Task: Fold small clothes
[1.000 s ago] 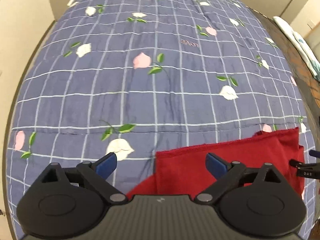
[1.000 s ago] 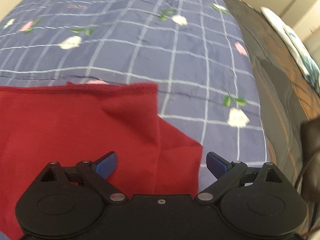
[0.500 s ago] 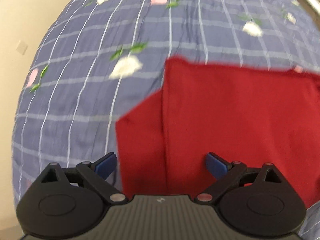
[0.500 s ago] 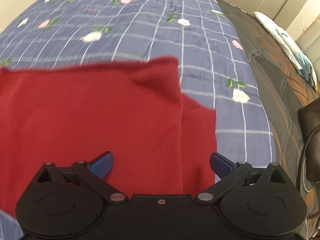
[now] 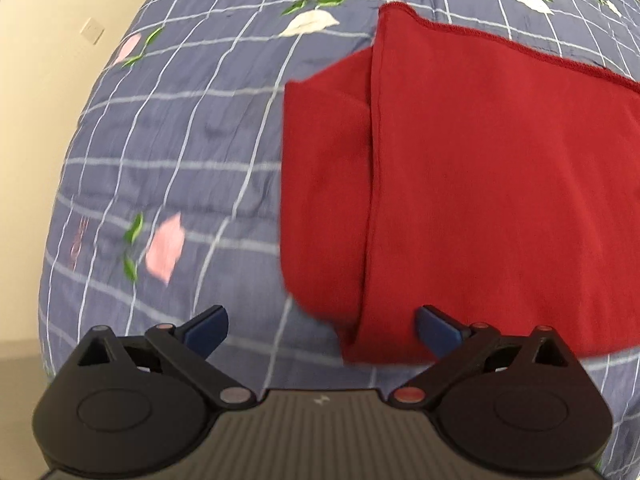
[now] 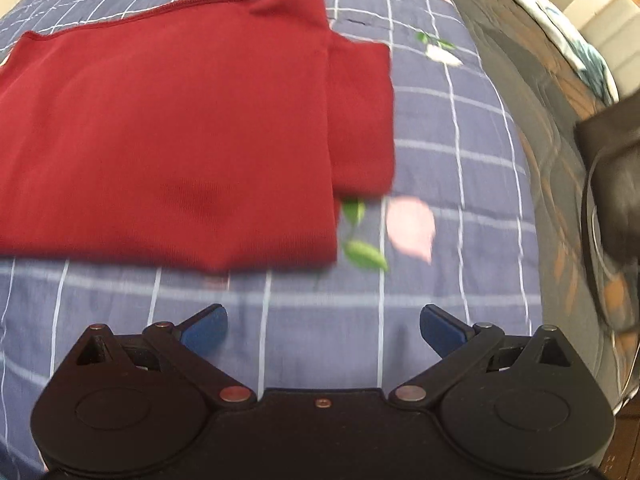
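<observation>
Both the left tool (image 5: 322, 326) and the right tool (image 6: 323, 326) are spread wide, holding nothing. The red garment (image 5: 480, 184) is laid half-folded near the bed's (image 5: 168, 160) front edge; a single-layer grab could undo the fold.

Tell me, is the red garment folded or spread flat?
Folded: the red garment lies on the quilt in layers, one layer overlapping another near its side edge.

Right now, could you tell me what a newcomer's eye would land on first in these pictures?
The red garment stands out, lying flat on the blue checked bedspread with a sleeve folded at each side. Both the left gripper and the right gripper are open, holding nothing, near its front edge.
</observation>
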A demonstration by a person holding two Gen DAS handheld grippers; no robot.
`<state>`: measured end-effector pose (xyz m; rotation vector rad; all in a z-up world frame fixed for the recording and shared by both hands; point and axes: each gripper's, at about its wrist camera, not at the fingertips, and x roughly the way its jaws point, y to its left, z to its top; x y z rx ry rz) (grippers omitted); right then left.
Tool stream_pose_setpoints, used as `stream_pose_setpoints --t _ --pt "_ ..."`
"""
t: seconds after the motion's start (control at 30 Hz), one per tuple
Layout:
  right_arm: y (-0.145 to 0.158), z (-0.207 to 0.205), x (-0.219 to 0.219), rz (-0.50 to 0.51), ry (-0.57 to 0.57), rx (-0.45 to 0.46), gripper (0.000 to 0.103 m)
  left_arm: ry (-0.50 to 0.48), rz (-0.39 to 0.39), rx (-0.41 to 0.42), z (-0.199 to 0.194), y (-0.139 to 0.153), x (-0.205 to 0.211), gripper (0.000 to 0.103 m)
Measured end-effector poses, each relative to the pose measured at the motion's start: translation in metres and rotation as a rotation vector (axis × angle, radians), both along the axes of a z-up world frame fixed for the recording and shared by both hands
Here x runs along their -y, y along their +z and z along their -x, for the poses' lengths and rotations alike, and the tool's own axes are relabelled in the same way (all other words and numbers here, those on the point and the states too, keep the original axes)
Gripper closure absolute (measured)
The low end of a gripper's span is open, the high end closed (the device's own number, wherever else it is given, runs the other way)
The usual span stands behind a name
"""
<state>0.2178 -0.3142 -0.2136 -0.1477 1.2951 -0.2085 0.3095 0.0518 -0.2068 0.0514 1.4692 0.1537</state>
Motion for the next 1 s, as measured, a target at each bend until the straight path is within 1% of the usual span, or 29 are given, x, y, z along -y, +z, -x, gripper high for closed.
stream_pose_setpoints --t 0.13,0.2,0.37,0.43,0.57,0.8,1.0 --pt "0.005 0.025 0.001 -0.022 -0.005 0.004 0.001 0.013 -0.005 -0.006 0.027 0.011 0.013 0.001" --pt "0.011 0.035 0.002 -0.035 -0.009 0.021 0.001 0.021 -0.005 0.004 0.041 0.020 0.020 0.001" --pt "0.037 0.046 0.006 -0.062 0.020 0.100 0.001 0.060 0.008 0.027 0.078 0.048 0.033 0.001" --pt "0.049 0.048 0.009 -0.074 0.023 0.126 0.001 0.082 0.000 0.021 0.093 0.058 0.038 0.001" --pt "0.057 0.056 0.010 -0.091 0.076 0.103 0.001 0.101 -0.017 0.018 0.121 0.073 0.045 0.001" --pt "0.061 0.086 0.010 -0.131 0.135 0.089 0.001 0.126 -0.030 0.075 0.160 0.099 0.051 0.001" --pt "0.059 0.105 0.017 -0.163 0.125 0.068 0.001 0.118 -0.031 0.087 0.183 0.109 0.056 0.001"
